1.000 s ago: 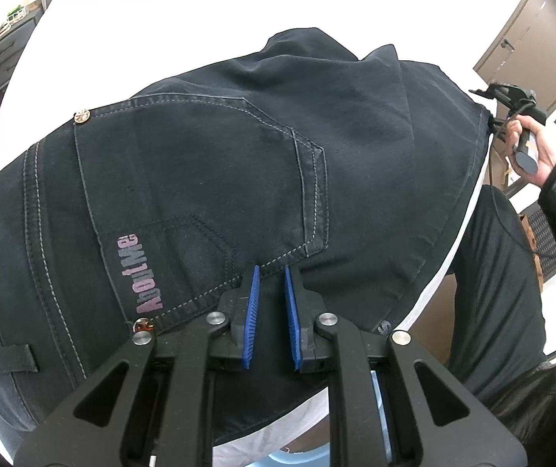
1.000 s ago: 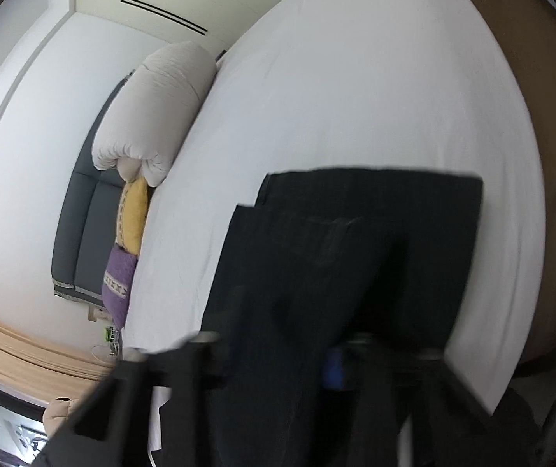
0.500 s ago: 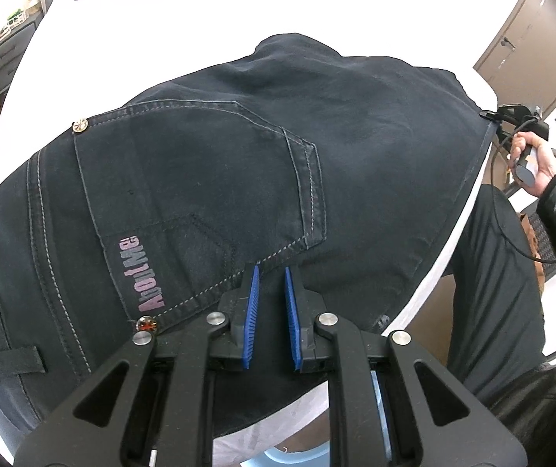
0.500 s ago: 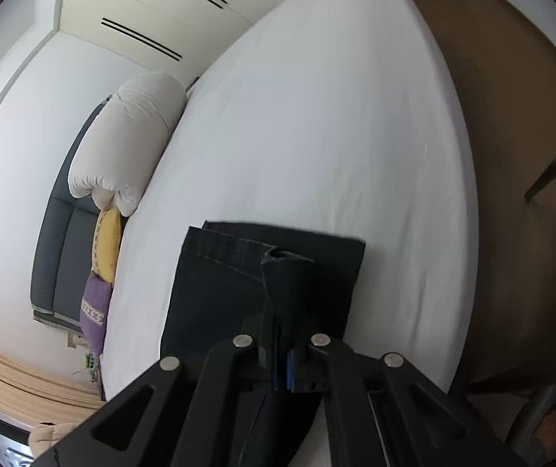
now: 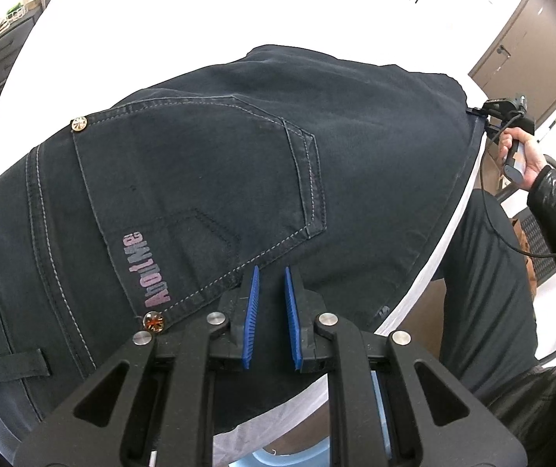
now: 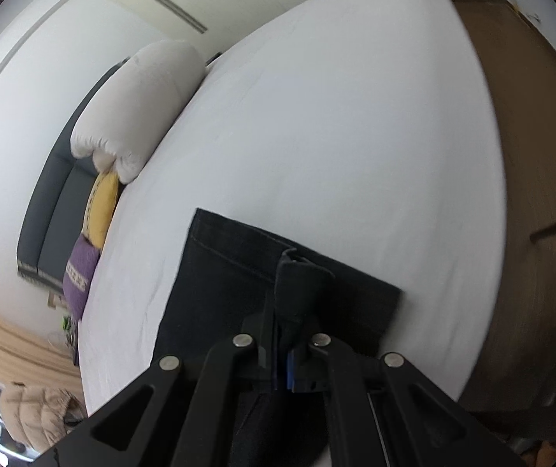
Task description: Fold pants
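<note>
The dark navy denim pants [image 5: 239, 179] lie spread on the white-sheeted bed [image 6: 336, 116], seat side up, back pocket showing. The left gripper [image 5: 269, 311] hovers over the seat near the pocket's lower corner, blue pads a narrow gap apart with nothing pinched between them. At the far end, the right gripper [image 6: 283, 350] is clamped tight on the hem, one cuff raised off the flat one. This looks like the lengthwise fold starting: the hem must travel up and over toward the waistband, kept square. The pants' long axis runs along the near bed edge, waistband by the left gripper, hems toward the right hand [image 5: 523, 151].
</note>
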